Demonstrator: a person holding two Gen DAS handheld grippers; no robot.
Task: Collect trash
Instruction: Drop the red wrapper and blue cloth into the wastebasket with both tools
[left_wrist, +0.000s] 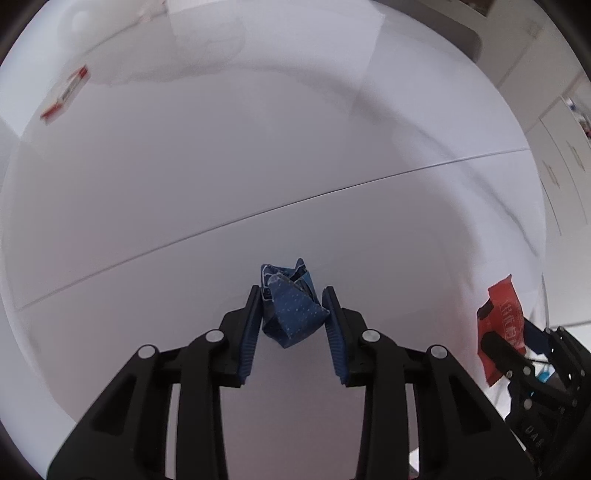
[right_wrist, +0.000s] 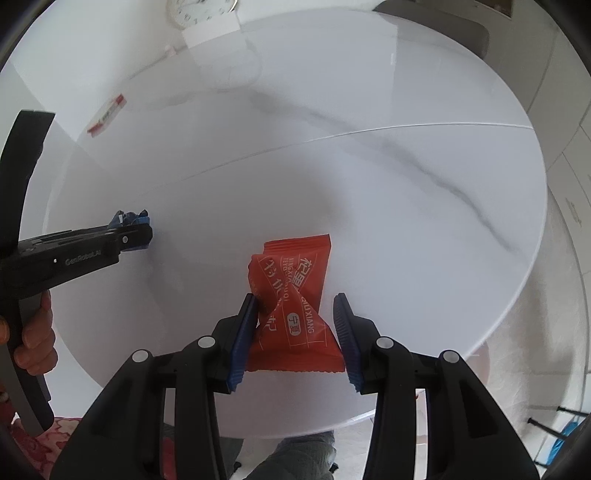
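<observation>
You are working at a round white marble table (right_wrist: 406, 184), each hand pointing a black gripper steeply down at a piece of trash. In the left wrist view, your left gripper (left_wrist: 291, 295) is sitting at the lower centre of the frame, its blue-padded fingers (left_wrist: 249, 332) pinching a crumpled blue wrapper (left_wrist: 291, 314) from both sides; the wrapper is sticking up between the tips over the bare tabletop. In the right wrist view, your right gripper (right_wrist: 295, 306) is closing around a red snack packet (right_wrist: 295, 295) at the lower centre, the left pad pressing into the packet's creased side and the right pad touching its lower corner, so the packet is being held between them. The same view is showing the left gripper at the left edge, with the blue wrapper poking out past its tip, and your fingers (right_wrist: 35, 339) wrapping its handle in the lower left. The red packet is also appearing at the right edge of the left wrist view, near the table's rim. A small red-and-white box (right_wrist: 107, 114) is lying well apart in the upper left of both frames, and a white clock (right_wrist: 203, 11) is standing at the top of the right wrist view.
</observation>
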